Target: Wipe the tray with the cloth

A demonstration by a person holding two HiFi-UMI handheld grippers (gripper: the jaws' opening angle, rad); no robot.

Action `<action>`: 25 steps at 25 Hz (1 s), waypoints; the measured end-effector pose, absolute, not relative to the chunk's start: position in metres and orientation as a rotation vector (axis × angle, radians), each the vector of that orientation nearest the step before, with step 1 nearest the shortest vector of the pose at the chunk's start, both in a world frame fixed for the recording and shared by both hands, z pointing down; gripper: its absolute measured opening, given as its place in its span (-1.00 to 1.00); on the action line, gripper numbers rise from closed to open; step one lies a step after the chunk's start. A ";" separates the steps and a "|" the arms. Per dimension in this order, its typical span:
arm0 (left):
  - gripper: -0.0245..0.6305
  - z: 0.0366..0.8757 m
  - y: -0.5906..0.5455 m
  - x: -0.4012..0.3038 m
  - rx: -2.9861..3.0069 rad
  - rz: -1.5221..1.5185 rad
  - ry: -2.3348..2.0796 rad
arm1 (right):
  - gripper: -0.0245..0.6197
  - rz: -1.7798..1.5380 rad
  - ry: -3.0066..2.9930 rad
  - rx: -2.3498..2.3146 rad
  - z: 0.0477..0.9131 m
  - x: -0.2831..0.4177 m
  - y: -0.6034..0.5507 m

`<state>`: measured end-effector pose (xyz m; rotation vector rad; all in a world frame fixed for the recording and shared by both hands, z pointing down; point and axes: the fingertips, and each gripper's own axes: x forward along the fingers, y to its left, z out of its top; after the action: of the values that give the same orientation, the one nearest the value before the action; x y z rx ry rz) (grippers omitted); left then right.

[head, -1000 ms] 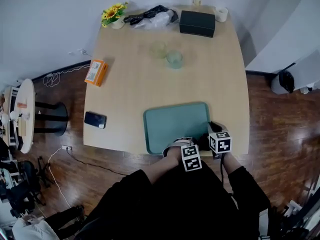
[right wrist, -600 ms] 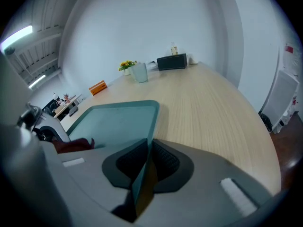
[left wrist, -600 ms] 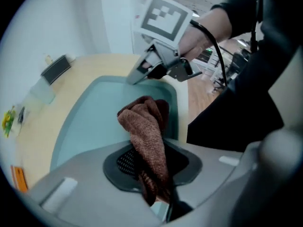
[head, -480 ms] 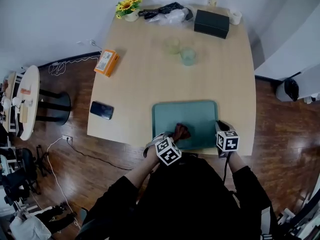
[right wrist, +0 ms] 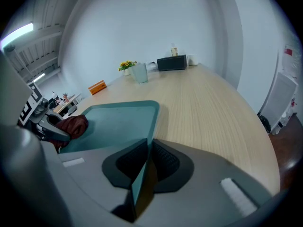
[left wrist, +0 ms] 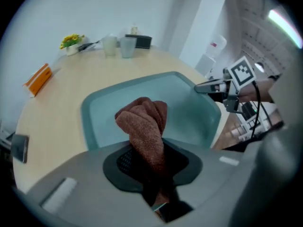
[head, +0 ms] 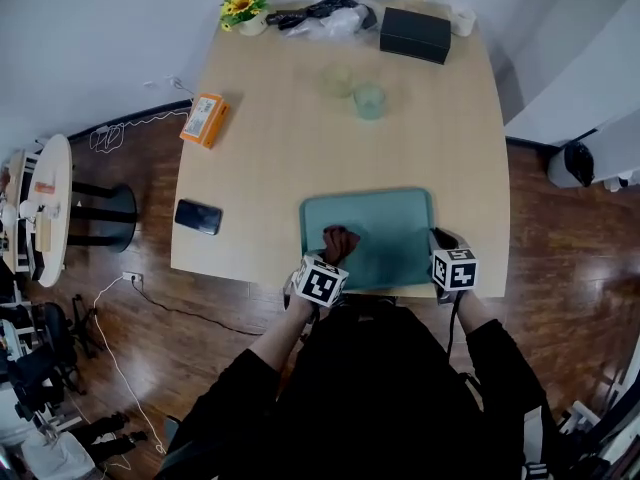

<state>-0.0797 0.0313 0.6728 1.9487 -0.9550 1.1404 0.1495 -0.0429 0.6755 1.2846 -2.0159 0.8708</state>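
A teal tray (head: 395, 218) lies at the near edge of the wooden table (head: 300, 138). My left gripper (head: 332, 253) is shut on a brown cloth (head: 338, 240), which bunches over the tray's near left part. In the left gripper view the cloth (left wrist: 144, 124) sticks up from between the jaws above the tray (left wrist: 189, 108). My right gripper (head: 440, 248) is shut on the tray's near right rim. In the right gripper view the thin teal rim (right wrist: 142, 174) runs between the pads, and the cloth (right wrist: 71, 126) shows at the left.
Two pale cups (head: 355, 90) stand further back on the table. A black box (head: 413, 34), a flower pot (head: 245, 10) and a dark bundle (head: 325, 16) line the far edge. An orange box (head: 204, 120) and a black phone (head: 197, 216) lie at the left.
My left gripper has come up from the table's near edge with the cloth and carried it onto the tray's near left part. The right gripper has stayed on the tray's rim.
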 end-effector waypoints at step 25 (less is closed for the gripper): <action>-0.70 0.678 -0.002 -0.073 1.945 1.314 -0.953 | -0.83 0.886 -1.999 1.317 0.677 0.157 -0.042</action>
<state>-0.0732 -0.0023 0.6778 1.9451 -0.9529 1.3140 0.1565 -0.0421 0.6772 1.3172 -1.9995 0.8857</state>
